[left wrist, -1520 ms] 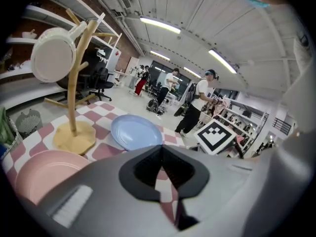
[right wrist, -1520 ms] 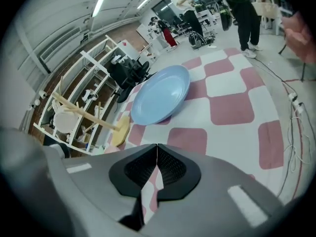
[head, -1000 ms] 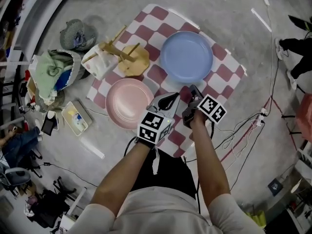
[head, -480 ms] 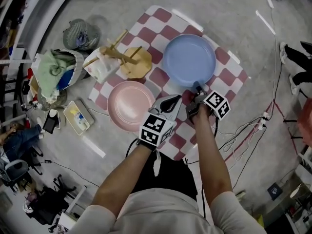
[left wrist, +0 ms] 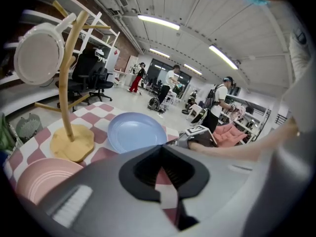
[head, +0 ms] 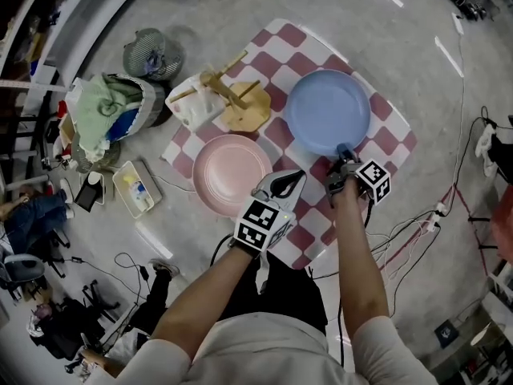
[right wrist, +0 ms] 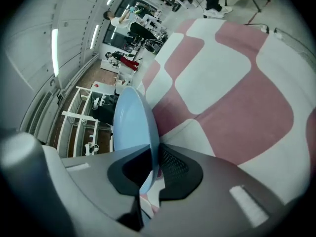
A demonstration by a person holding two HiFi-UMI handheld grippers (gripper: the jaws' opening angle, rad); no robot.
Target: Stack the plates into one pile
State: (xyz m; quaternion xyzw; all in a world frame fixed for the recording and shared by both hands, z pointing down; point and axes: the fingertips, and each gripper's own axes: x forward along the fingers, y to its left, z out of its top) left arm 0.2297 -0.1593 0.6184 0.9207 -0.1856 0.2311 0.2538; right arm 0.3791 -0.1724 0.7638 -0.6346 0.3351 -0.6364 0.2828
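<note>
- Blue plate (head: 328, 111): laid on the far right part of the checked cloth (head: 386, 147). Its near rim is clamped between the jaws of the right gripper (head: 343, 157).
- Pink plate (head: 232, 173): laid flat on the cloth's left side, apart from the blue plate.
- Left gripper (head: 282, 184): held just beside the pink plate, jaws pressed together, nothing caught between them.
- Wooden stand (head: 243, 109): stood upright beyond the pink plate.
</note>
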